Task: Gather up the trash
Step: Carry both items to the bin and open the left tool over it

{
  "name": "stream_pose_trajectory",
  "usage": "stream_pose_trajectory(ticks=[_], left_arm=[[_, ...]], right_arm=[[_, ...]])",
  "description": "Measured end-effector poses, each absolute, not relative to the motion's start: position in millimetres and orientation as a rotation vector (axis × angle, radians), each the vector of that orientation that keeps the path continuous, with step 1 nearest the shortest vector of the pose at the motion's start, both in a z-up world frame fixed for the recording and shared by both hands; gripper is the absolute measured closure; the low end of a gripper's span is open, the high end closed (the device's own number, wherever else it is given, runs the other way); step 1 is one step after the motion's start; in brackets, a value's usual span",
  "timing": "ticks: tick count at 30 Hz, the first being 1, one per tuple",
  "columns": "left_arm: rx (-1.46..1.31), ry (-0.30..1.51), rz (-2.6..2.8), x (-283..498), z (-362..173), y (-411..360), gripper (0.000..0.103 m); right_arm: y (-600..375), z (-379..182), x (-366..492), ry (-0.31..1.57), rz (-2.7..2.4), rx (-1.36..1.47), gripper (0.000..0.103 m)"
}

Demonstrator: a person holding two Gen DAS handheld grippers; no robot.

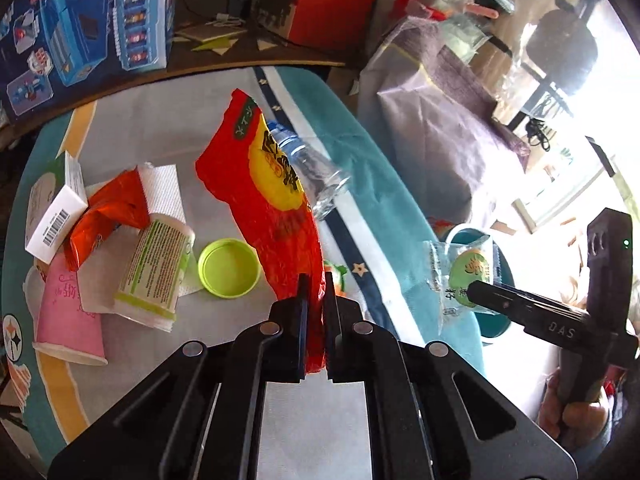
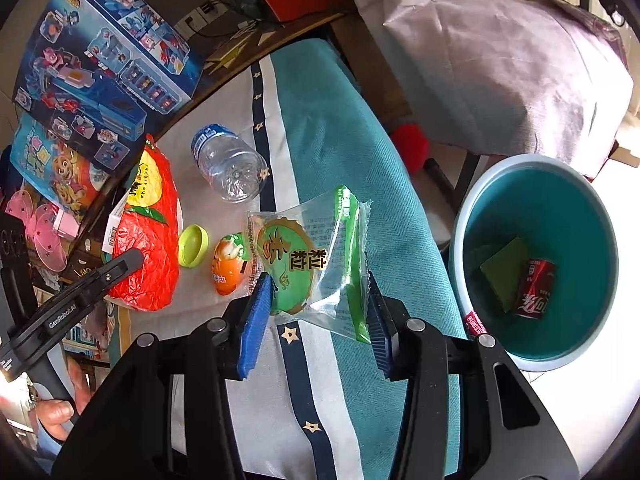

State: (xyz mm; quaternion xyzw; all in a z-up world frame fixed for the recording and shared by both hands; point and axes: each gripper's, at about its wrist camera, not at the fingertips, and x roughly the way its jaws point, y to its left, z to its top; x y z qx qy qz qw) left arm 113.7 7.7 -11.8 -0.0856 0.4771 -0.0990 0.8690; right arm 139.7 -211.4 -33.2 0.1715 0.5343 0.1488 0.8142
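We are carrying two pieces of trash toward the teal bin (image 2: 472, 216), which is sitting off the table edge and already holding a red can (image 2: 535, 289) and a green scrap (image 2: 502, 270). Our left gripper (image 1: 316, 280) is clamped on the red snack bag (image 1: 272, 184), lifted above the table. Our right gripper (image 2: 318, 286) is pinching the clear green-labelled wrapper (image 2: 310, 260), which looks closest to the bin; it likely needs swinging over the rim before releasing.

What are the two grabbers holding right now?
Left gripper: jaws shut on the red snack bag.
Right gripper: jaws closed on the clear green-label wrapper.
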Motion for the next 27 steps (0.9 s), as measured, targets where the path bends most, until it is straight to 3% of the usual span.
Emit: stream_pose_trajectory(ticks=[12, 27], left_arm=[[-0.021, 0.980, -0.557, 103, 11, -112, 0.096], [0.028, 1.188, -0.812, 135, -48, -243, 0.096]], right_arm=[[-317, 2, 111, 0.998, 0.116, 0.482, 0.060], [-419, -19, 91, 0.987, -0.098, 0.572, 0.060]])
